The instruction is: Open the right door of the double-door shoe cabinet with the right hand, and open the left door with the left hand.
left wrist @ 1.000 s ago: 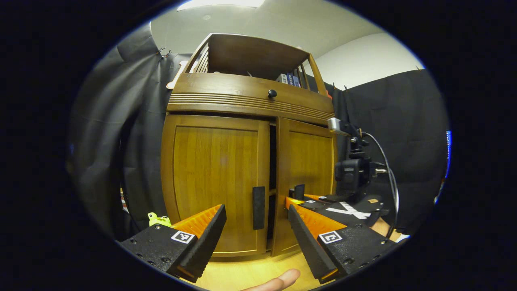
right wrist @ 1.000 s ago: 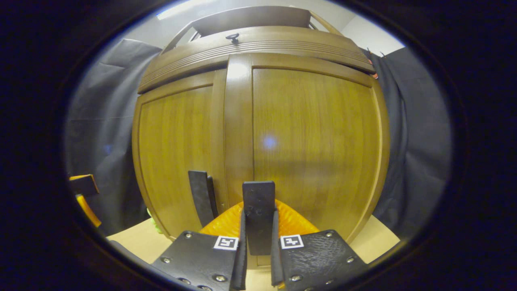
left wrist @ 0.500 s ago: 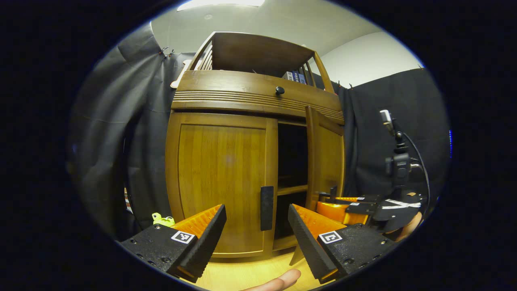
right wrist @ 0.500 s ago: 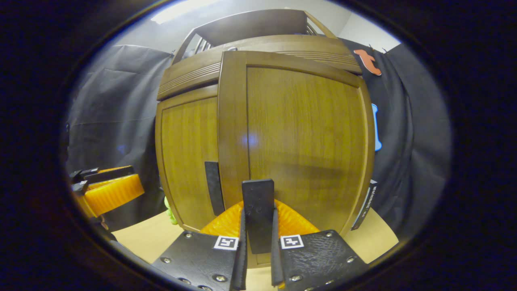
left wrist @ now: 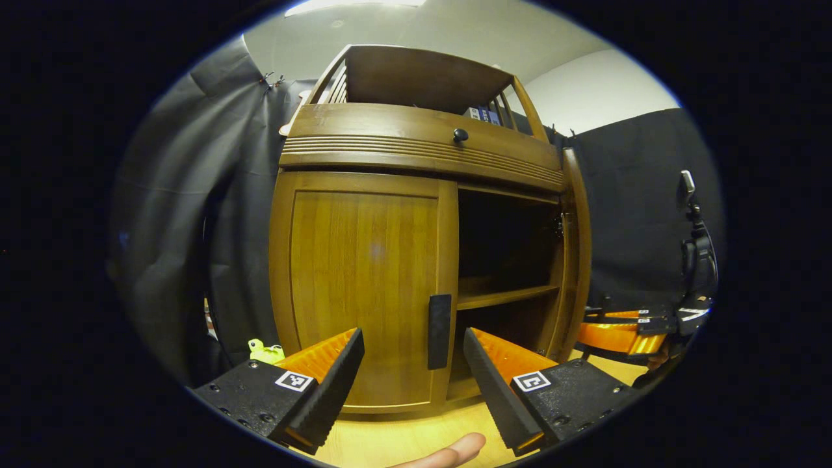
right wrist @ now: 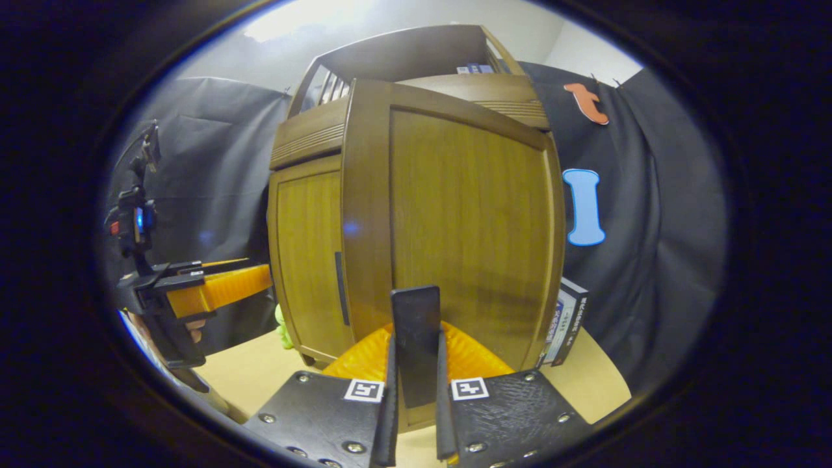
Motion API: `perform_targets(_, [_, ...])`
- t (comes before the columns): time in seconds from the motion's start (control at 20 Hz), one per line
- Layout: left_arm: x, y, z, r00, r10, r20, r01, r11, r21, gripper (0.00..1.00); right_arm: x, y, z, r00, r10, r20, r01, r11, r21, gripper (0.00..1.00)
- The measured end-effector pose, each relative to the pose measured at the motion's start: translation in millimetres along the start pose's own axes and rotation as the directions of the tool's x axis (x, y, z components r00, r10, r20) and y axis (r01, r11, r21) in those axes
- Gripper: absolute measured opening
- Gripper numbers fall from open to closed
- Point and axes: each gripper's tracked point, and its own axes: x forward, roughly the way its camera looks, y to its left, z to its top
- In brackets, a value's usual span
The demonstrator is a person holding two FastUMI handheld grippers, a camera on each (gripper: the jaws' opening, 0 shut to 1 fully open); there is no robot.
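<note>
Right gripper view shows the right gripper (right wrist: 414, 416) clamped on the right door's handle (right wrist: 416, 341) to swing it wide, while the left gripper (left wrist: 413, 370), fingers spread, faces the left door's handle (left wrist: 439, 331) on the shoe cabinet (left wrist: 416, 146).

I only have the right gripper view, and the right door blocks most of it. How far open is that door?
Observer: The right door is swung wide, nearly edge-on in the left gripper view. A shelf shows inside the cabinet.
Operator: My right hand-held gripper is clamped on the right handle. Is the other door open?
Observer: No, the left door is shut.
Operator: Is its handle gripped?
Observer: No. The left hand-held gripper is open and short of the left handle.
</note>
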Motion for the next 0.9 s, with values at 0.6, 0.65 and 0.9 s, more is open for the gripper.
perform_targets(0.6, [6,-3,-8,1.000,0.013,-0.013,-0.013,1.000,0.000,0.96,-56,-53,2,0.989,-0.146,0.020,0.146,0.989,-0.025,0.22])
perform_targets(0.65, [8,-3,-8,1.000,0.014,-0.015,-0.014,1.000,0.000,0.93,-59,-58,-2,0.985,-0.170,0.014,0.170,0.985,-0.039,0.23])
perform_targets(0.9, [11,-1,-13,0.999,0.027,-0.025,-0.027,1.000,0.000,0.92,-73,-79,-15,0.958,-0.286,-0.027,0.281,0.952,-0.122,0.22])
